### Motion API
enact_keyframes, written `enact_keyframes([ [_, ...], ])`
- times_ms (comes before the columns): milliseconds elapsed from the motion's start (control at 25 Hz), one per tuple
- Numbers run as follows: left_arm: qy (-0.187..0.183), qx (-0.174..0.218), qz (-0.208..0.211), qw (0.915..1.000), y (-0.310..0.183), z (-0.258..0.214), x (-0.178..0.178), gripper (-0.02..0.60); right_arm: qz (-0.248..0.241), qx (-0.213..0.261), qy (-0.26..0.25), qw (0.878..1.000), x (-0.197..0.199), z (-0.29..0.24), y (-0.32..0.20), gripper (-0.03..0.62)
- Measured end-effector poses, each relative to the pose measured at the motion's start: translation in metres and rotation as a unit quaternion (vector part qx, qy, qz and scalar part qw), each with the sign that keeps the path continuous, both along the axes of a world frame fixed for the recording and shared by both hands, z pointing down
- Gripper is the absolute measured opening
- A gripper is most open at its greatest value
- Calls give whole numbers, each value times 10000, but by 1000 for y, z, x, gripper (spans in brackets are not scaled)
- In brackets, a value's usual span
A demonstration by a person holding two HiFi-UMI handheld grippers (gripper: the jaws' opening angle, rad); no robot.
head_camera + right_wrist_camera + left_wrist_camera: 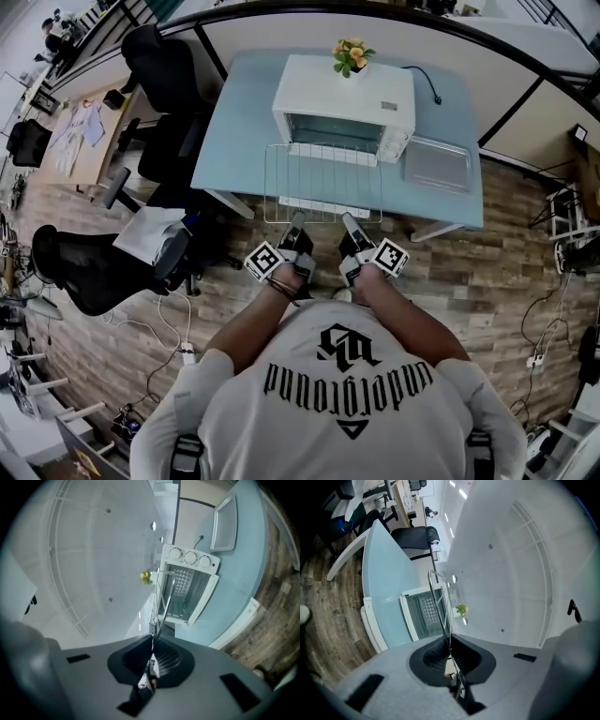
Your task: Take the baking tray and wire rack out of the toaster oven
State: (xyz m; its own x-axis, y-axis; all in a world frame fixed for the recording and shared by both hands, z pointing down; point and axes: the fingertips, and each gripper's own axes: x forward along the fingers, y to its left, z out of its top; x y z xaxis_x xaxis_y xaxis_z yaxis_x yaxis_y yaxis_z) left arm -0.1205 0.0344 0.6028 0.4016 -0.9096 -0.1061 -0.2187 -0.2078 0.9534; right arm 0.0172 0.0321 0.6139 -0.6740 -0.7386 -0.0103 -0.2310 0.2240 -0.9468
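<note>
Head view, left gripper [297, 225] and right gripper [350, 225] each clamped on the wire rack's [323, 178] near edge, rack out in front of the open toaster oven [342, 94], baking tray [437, 164] on the table [239, 127] just right of it, flowers [352, 54] on top, shirt lettering upside down and unclear.

This is an open-plan office: black swivel chairs [89, 270] stand on a wood-look floor [511, 267] beside a pale blue counter [234, 122] and a wooden desk [80, 136], low partition walls [281, 33] divide the workplaces, and cables [161, 328] trail across the floor.
</note>
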Motion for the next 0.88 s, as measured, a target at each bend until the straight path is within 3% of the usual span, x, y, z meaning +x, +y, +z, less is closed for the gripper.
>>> enact_keyframes([
  [240, -40, -94, -135, 9999, -2, 0, -29, 5, -141, -180, -15, 9997, -28, 3, -5, 12],
  [360, -121, -164, -199, 9996, -7, 3, -62, 5, -339, 192, -215, 9990, -66, -9, -14, 12],
  [520, -83, -299, -330, 9990, -13, 9, -108, 5, -252, -760, 117, 9967, -103, 21, -13, 13],
  [800, -100, -387, -454, 9982, -31, 16, -195, 5, -503, -703, -115, 9962, -197, 22, -37, 14],
  [880, -142, -472, -470, 9977, -37, 20, -220, 5, -473, -952, 10, 9943, -218, 29, -41, 14],
])
